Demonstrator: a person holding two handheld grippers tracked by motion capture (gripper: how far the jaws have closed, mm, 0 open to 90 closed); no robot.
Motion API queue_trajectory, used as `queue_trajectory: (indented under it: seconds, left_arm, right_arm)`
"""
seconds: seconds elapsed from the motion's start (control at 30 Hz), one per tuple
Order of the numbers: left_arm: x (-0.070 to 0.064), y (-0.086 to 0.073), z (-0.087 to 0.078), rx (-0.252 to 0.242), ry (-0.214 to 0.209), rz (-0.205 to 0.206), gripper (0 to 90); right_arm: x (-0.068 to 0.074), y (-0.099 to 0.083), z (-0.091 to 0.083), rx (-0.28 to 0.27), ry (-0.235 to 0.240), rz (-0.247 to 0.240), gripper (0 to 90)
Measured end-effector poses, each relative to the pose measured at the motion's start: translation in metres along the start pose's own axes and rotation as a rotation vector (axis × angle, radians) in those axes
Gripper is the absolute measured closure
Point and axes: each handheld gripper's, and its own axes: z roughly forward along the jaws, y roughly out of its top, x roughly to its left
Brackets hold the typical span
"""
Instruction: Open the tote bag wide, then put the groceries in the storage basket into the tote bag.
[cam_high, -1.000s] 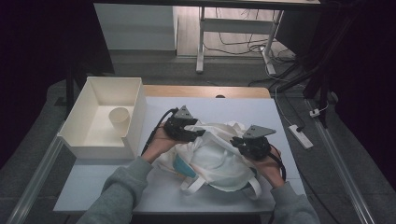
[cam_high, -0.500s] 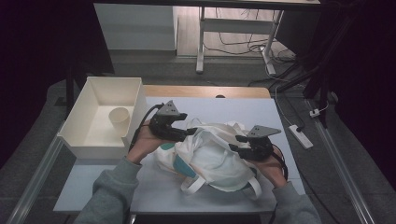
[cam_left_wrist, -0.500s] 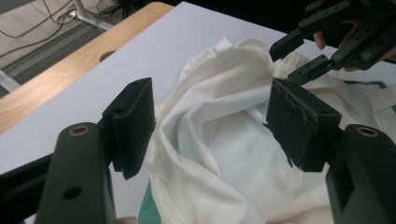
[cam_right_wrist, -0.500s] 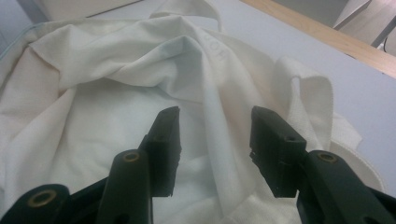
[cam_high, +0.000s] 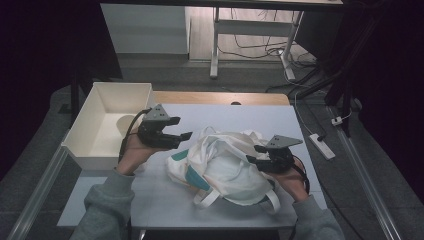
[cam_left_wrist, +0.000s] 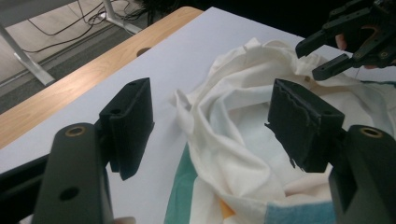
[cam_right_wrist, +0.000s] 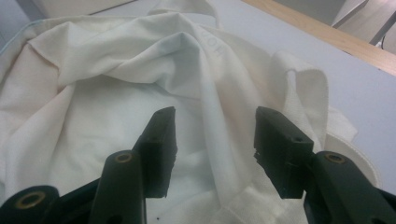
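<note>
A crumpled cream cloth bag (cam_high: 227, 165) lies in the middle of the white surface (cam_high: 165, 200), its webbing handles (cam_high: 207, 199) trailing toward six o'clock and a teal printed patch (cam_high: 192, 176) showing at its eight o'clock edge. The left claw (cam_high: 182, 136) hovers at the bag's ten o'clock with its jaws spread wide and nothing between them; in its own view they frame the bag's open mouth (cam_left_wrist: 243, 126). The right claw (cam_high: 256, 154) sits at three o'clock, jaws parted too — low over a raised fold (cam_right_wrist: 205, 84), straddling it without pinching. The bag looks light, limp and not slippery, so it will likely sag and bunch wherever lifted; the hemmed rim or a handle probably gives the firmest hold. A white bin (cam_high: 82, 145) stands at nine o'clock, off the bag
</note>
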Motion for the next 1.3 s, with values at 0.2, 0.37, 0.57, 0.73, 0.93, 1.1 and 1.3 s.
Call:
queue_trajectory:
  seconds: [0.2,0.37,0.57,0.73,0.93,1.1,1.3]
  left_arm:
    - [0.006,-0.002,-0.005,-0.004,0.008,-0.01,31.4]
    - [0.013,-0.002,-0.012,-0.009,0.024,-0.017,30.9]
    - [0.024,-0.005,-0.023,-0.014,0.063,-0.034,30.6]
    - [0.037,-0.008,-0.033,-0.023,0.105,-0.056,30.4]
    - [0.055,-0.016,-0.043,-0.017,0.171,-0.096,30.0]
    - [0.067,-0.023,-0.047,-0.016,0.197,-0.135,29.8]
    - [0.078,-0.029,-0.052,-0.018,0.225,-0.161,29.5]
  right_arm:
    - [0.001,-0.001,0.001,0.011,0.0,-0.001,48.4]
    - [0.001,-0.001,0.001,0.02,-0.006,-0.004,48.2]
    - [0.0,-0.004,0.001,0.021,-0.009,0.003,48.2]
    - [0.001,-0.005,0.002,0.027,-0.006,-0.003,48.0]
    - [0.001,-0.006,0.003,0.034,-0.006,0.004,47.7]
    - [0.001,-0.008,0.006,0.046,-0.002,0.0,47.5]
    - [0.002,-0.009,0.009,0.058,0.002,0.002,47.2]
